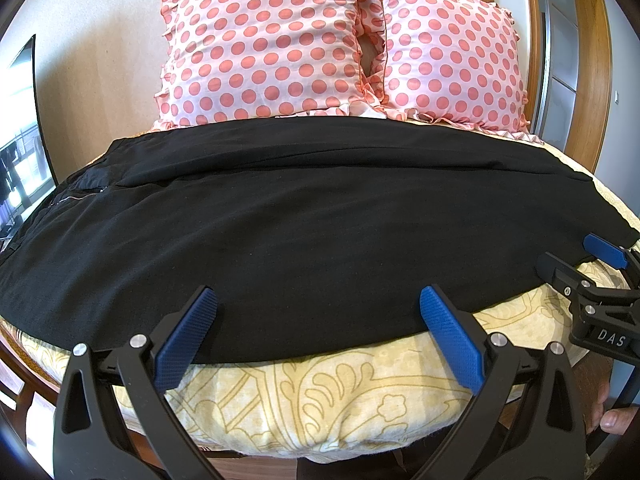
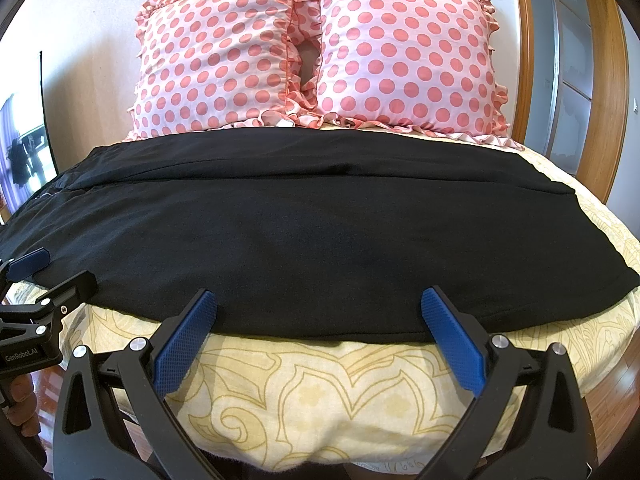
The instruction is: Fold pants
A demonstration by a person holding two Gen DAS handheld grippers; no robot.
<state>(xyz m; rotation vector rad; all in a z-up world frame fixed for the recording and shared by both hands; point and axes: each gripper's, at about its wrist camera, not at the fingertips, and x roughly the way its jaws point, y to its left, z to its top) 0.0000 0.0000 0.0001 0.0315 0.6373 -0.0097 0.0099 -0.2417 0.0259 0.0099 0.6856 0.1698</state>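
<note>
Black pants [image 1: 304, 224] lie flat across the bed, waist and zipper to the left, leg ends to the right; they also show in the right wrist view [image 2: 304, 232]. My left gripper [image 1: 318, 300] is open, its blue pads over the near edge of the pants, nothing between them. My right gripper [image 2: 318, 300] is open too, over the near edge further right. The right gripper shows at the right of the left wrist view [image 1: 576, 256], near the pants' edge. The left gripper shows at the left of the right wrist view [image 2: 60, 272].
Two pink polka-dot pillows [image 1: 264, 44] [image 1: 448, 56] stand against the wall behind the pants. The yellow patterned bedspread [image 1: 320, 396] shows along the near edge. A wooden door frame [image 2: 600, 80] is at the right, a window [image 1: 20, 160] at the left.
</note>
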